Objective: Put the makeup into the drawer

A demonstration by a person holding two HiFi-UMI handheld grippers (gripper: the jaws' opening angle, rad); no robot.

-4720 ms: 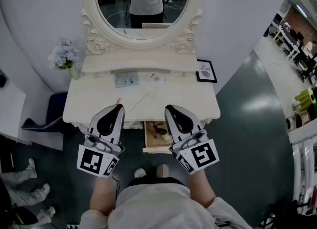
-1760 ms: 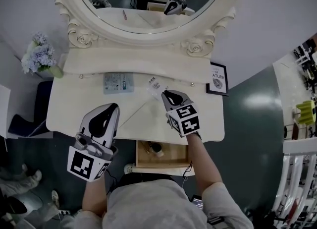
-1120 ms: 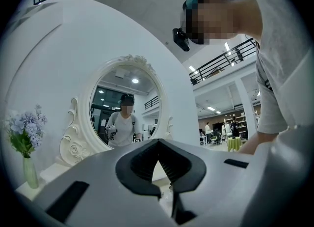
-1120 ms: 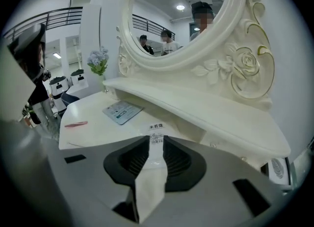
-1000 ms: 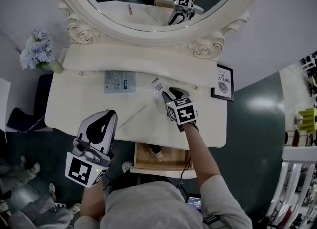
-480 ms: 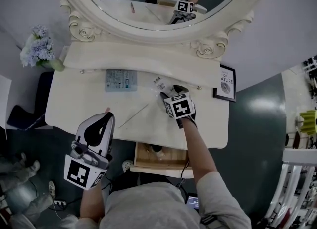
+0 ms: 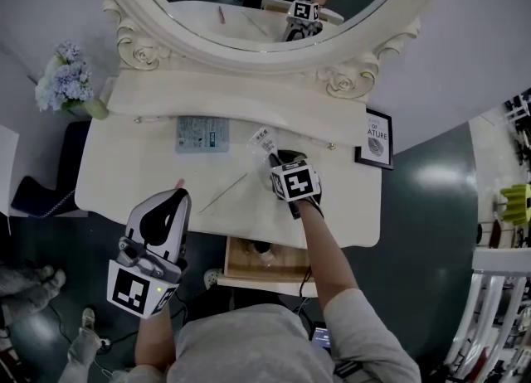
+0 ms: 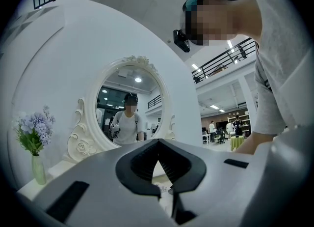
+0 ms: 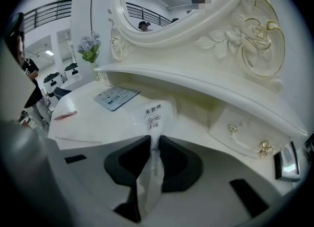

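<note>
A clear plastic makeup packet (image 7: 264,138) with a white printed label (image 9: 153,115) lies on the cream vanity top (image 7: 124,174), below the shelf. My right gripper (image 7: 279,157) tilts down onto its near end. Its jaws are closing, and the packet's crinkled plastic (image 9: 153,140) is pinched between the pads. The wooden drawer (image 7: 241,272) stands pulled out under the table's front edge with small items inside. My left gripper (image 7: 177,194) hovers level at the front left edge, its jaws together on nothing (image 8: 158,158).
A blue-grey sachet (image 7: 202,134), a thin stick (image 7: 222,193) and a small pink item (image 7: 178,183) lie on the top. A flower vase (image 7: 66,87) stands far left, a framed card (image 7: 376,138) far right. The oval mirror (image 7: 274,8) rises behind. A small gold-knobbed drawer (image 9: 245,132) sits under the shelf.
My right gripper has sunk onto the clear packet and its jaws have come together on it. The left gripper has stayed at the front left edge.
</note>
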